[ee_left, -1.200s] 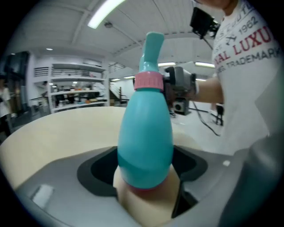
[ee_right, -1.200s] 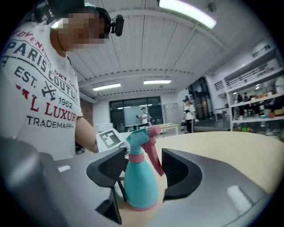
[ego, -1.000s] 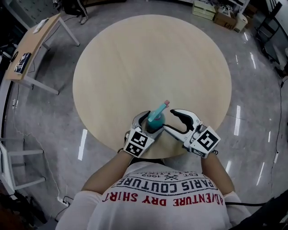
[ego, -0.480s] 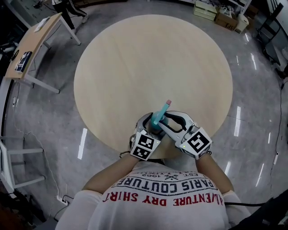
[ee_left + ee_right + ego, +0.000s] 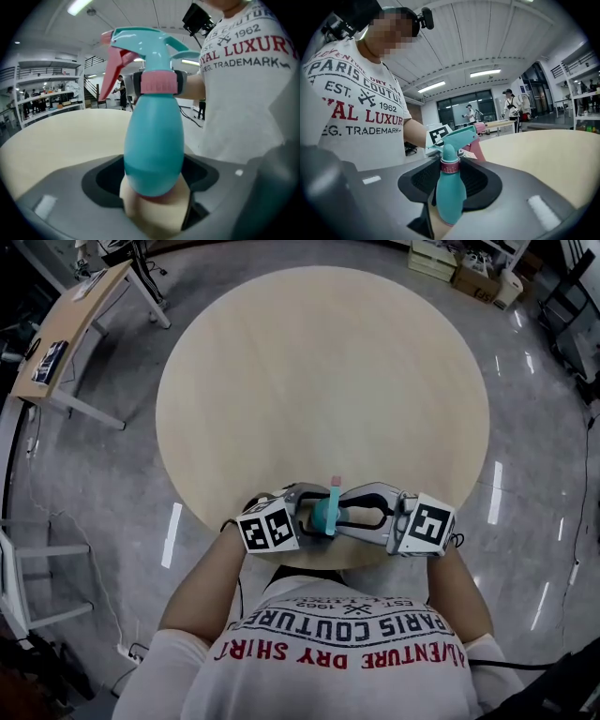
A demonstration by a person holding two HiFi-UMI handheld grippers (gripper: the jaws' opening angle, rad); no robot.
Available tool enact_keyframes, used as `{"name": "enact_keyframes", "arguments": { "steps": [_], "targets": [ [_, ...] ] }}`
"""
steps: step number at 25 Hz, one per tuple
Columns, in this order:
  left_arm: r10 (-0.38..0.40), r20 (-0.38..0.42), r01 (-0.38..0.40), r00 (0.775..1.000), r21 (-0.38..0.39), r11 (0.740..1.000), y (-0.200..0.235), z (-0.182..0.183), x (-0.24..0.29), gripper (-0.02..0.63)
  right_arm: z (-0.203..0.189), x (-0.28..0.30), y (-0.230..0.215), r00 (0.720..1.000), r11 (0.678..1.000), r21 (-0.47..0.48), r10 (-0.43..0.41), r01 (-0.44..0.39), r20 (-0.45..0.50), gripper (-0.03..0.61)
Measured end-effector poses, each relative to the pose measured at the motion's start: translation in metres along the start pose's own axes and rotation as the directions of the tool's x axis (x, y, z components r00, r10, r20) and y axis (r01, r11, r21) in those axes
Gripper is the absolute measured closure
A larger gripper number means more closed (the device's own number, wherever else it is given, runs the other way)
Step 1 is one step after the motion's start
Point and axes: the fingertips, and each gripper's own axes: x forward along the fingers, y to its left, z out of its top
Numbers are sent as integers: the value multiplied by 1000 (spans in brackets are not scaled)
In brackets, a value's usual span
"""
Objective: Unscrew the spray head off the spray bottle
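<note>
The teal plastic spray bottle (image 5: 324, 516) stands upright at the near edge of the round pale wooden table (image 5: 319, 362), just in front of the person. The left gripper (image 5: 310, 513) clamps its rounded body low down. The right gripper (image 5: 344, 512) is closed on the pink ribbed collar (image 5: 159, 83) under the teal spray head (image 5: 145, 40). The nozzle points toward the far edge, and the tabletop spreads wide ahead and to both sides.

Round wooden table (image 5: 319, 371), side desk (image 5: 70, 329), glossy grey floor (image 5: 103, 493)
</note>
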Motion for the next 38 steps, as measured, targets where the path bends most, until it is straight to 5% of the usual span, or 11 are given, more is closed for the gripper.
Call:
{"name": "enact_keyframes", "arguments": {
  "steps": [4,9,13,17,20,22,25,28,30,33,38],
  "targets": [
    [221,40,-214,975,-130,968,28,3,0,241,0,-11,-17,987,986,49,-159,159,0,390],
    [514,-6,-487,858,-331,809,63,5,-2,241,4,-15,-42,925,922,72,-380,381,-21,377],
    [622,-53,-584,781,-412,699,66,9,3,241,8,-8,-51,885,879,99,-463,466,-57,379],
    [650,-75,-614,756,-424,665,63,8,5,241,2,-4,-53,847,847,50,-525,530,-83,392],
    [643,-69,-608,763,-414,677,61,11,6,241,0,-6,-53,832,834,21,-547,551,-88,425],
    [617,-51,-583,786,-395,710,58,11,7,242,0,-6,-50,849,851,21,-522,525,-87,426],
    [517,8,-487,856,-322,812,50,9,8,242,-1,-5,-41,901,903,26,-426,429,-78,430],
    [331,54,-316,942,-190,929,31,7,5,241,-2,-5,-22,961,963,19,-266,268,-72,440],
    [217,56,-210,975,-111,971,17,4,1,241,-3,-5,-10,983,985,20,-170,172,-68,443],
    [152,48,-149,987,-64,987,10,0,-2,242,-2,-1,-4,990,992,11,-124,125,-68,445],
    [201,73,-193,977,-106,975,13,-1,-3,241,-2,2,-6,986,987,19,-160,161,-50,442]
  ]
}}
